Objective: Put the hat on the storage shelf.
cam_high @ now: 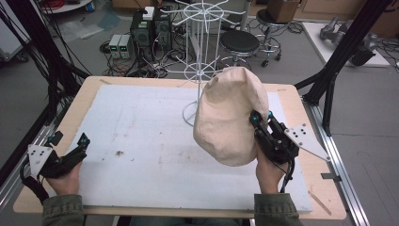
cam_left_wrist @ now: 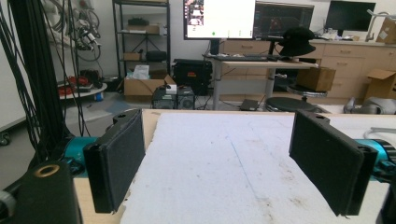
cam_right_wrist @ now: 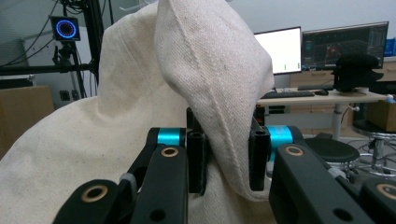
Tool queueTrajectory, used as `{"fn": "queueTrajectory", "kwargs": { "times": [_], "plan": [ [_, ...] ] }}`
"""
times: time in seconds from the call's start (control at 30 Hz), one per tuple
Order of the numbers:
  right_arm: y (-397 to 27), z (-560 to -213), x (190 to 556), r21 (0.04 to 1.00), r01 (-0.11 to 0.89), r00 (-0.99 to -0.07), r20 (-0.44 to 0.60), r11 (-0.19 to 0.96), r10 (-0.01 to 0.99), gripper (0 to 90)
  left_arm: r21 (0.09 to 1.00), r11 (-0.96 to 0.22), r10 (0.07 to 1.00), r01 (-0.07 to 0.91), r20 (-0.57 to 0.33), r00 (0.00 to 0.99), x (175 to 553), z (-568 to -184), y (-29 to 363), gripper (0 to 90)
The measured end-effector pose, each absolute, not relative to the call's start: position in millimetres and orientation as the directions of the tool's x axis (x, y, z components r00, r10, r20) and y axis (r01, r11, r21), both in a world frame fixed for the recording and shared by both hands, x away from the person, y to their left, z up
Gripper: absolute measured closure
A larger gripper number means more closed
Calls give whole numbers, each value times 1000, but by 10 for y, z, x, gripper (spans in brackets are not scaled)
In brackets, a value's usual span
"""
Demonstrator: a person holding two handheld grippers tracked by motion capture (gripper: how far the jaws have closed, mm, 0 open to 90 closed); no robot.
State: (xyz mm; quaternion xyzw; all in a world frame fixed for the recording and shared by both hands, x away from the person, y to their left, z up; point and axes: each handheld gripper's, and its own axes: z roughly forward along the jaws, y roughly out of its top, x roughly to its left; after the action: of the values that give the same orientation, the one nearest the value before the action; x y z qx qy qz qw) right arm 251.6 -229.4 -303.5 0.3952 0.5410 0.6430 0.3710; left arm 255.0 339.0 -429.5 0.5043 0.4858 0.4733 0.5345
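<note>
Upright, the cream hat (cam_high: 230, 117) hangs from the right claw (cam_high: 260, 118).

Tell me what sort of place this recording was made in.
Most likely a robotics or research lab. Desks carry computer monitors, electronics boxes and tangled cables sit on the floor beyond the table, and black frame struts surround it. The right tongs hold a cream fabric hat.
</note>
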Motion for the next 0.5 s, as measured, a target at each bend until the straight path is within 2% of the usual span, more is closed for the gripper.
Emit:
{"fn": "queueTrajectory", "kwargs": {
  "times": [0.5],
  "plan": [
    [-2221,-2863,2602,980,-120,-428,96,-162,899,758,998,59,995,-15,-57,85,2559,-4301,3383,185]
  ]
}}
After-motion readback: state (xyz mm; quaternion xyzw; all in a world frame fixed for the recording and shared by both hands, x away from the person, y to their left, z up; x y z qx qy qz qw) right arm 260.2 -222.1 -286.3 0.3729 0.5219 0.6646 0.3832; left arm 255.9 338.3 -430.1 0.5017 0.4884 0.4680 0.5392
